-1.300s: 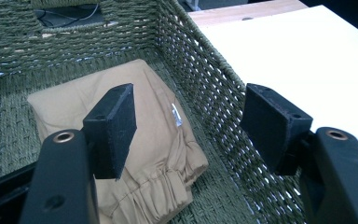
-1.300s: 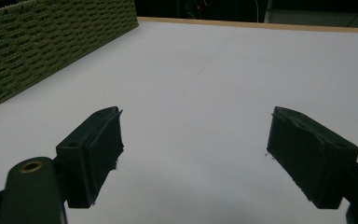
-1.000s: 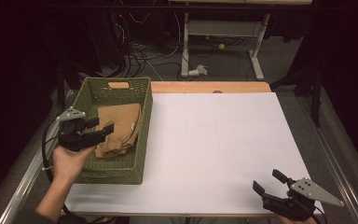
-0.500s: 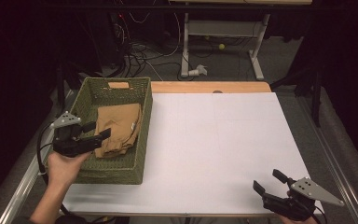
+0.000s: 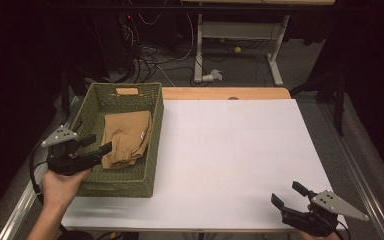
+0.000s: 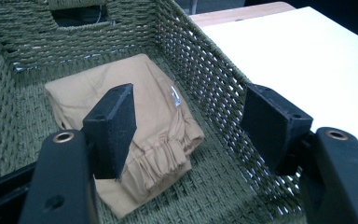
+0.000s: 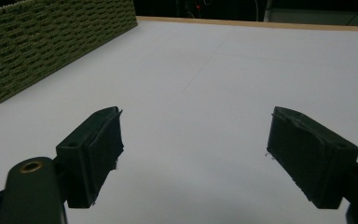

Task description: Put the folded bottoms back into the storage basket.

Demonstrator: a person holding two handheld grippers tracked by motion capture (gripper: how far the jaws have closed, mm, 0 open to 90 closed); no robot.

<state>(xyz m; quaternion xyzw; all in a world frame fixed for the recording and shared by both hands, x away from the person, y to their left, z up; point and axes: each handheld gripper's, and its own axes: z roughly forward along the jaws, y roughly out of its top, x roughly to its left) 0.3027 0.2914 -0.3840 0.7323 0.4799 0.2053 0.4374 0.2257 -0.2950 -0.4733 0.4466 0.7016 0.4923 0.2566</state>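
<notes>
- Folded tan garment [image 5: 125, 138] lies flat in the green woven basket [image 5: 152, 130], which sits at the left end of the white surface [image 5: 240, 150].
- My read: either the garment has just been stowed or it's about to be pulled out. The pictures alone don't settle which. It sits neat and centred, nothing else is out on the surface, so stowing looks done to me.
- Left hand-held gripper [image 5: 99, 150]: jaws spread wide, holding nothing. In the left gripper view the pads [image 6: 113, 126] hang above the garment's elastic-waist end [image 6: 163, 156], apart from the cloth, with the right-side pad by the basket's inner wall.
- Left hand [image 5: 60, 182] grips from the near-left corner of the basket, and the tool points forward and inward over the rim.
- Right hand-held gripper [image 5: 288, 196]: jaws fully apart, empty, low over bare surface at the near-right edge, well apart from the basket. Angled toward the far left, with the basket corner [image 7: 51, 42] in its view.
- If anything's left: clear the left tool out of the basket.
</notes>
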